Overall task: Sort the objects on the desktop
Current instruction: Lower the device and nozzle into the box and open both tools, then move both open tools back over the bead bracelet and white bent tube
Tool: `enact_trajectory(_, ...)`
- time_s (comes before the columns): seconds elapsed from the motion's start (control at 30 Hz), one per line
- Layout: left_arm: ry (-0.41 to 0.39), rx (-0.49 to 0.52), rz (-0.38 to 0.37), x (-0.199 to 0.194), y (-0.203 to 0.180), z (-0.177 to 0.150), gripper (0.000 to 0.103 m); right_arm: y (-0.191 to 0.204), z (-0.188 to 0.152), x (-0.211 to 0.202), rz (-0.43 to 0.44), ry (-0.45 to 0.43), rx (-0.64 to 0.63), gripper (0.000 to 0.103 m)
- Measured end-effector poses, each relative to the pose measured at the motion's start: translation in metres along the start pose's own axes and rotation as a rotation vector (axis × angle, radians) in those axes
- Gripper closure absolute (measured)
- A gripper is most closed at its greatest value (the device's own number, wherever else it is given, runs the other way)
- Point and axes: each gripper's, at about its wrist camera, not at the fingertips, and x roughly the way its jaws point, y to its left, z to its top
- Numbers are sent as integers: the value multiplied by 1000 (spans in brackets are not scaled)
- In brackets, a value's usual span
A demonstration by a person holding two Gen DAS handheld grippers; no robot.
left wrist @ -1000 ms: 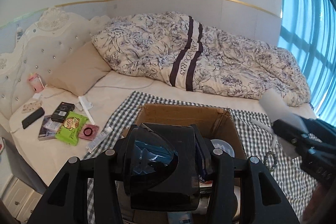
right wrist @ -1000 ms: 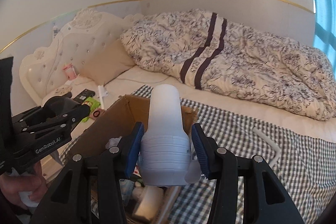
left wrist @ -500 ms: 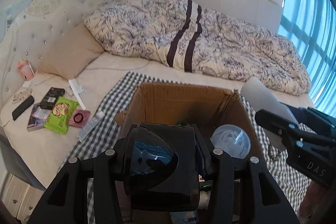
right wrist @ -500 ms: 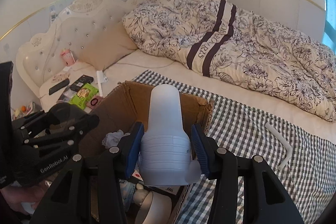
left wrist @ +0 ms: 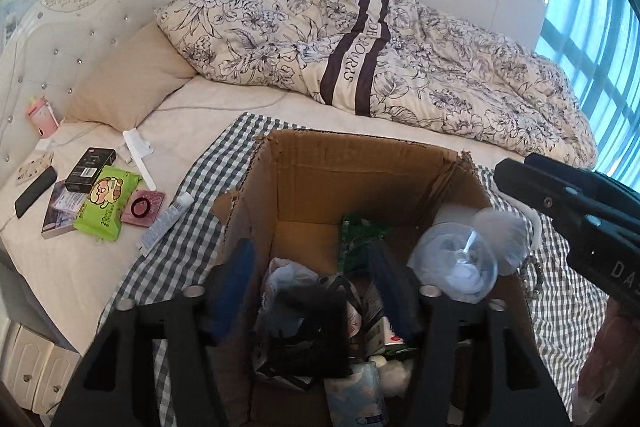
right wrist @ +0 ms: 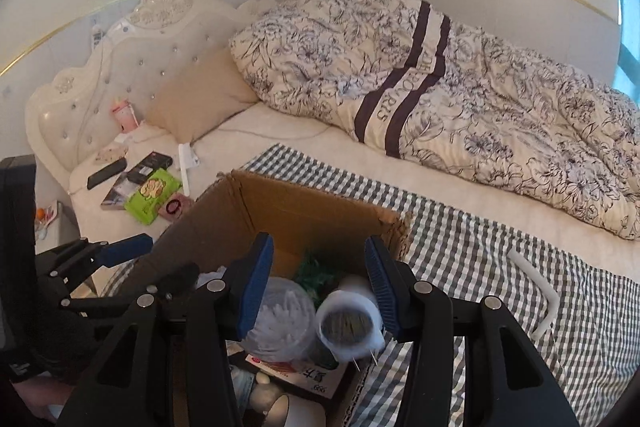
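An open cardboard box (left wrist: pixel 360 167) (right wrist: pixel 304 203) stands on a checked cloth on the bed, with several items inside. My left gripper (left wrist: pixel 312 279) hangs open over it, and a black glossy object (left wrist: pixel 308 327) lies in the box below its fingers. My right gripper (right wrist: pixel 318 259) is also open above the box. A white bottle (right wrist: pixel 348 323) (left wrist: pixel 496 235) lies inside, beside a clear round tub of cotton swabs (right wrist: pixel 280 319) (left wrist: pixel 456 263). The right gripper's body (left wrist: pixel 560 199) shows at the right of the left wrist view.
On the sheet left of the box lie a green wipes pack (left wrist: pixel 106 203), a black carton (left wrist: pixel 90 163), a phone (left wrist: pixel 36 191), a pink compact (left wrist: pixel 142 207) and a tube (left wrist: pixel 166 221). A crumpled floral duvet (left wrist: pixel 380 47) fills the far side. A white curved tube (right wrist: pixel 540 287) rests on the checked cloth.
Both grippers have opened. The black object has left the left gripper and the white bottle has left the right gripper; both now lie in the box.
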Motion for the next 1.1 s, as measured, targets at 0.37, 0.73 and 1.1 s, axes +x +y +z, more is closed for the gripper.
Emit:
enact_trajectory(0.37, -47, 11, -1, -27, -19, 5, 23, -19, 2, -46, -27, -91, 48, 48)
enact_trajectory(0.73, -105, 34, -15, -55, -52, 10, 19, -49, -6, -93, -71, -143, 92, 46)
enact_trajectory(1.1, -154, 49, -48, -75, -95, 14, 15, -94, -22, -131, -142, -166, 142, 38)
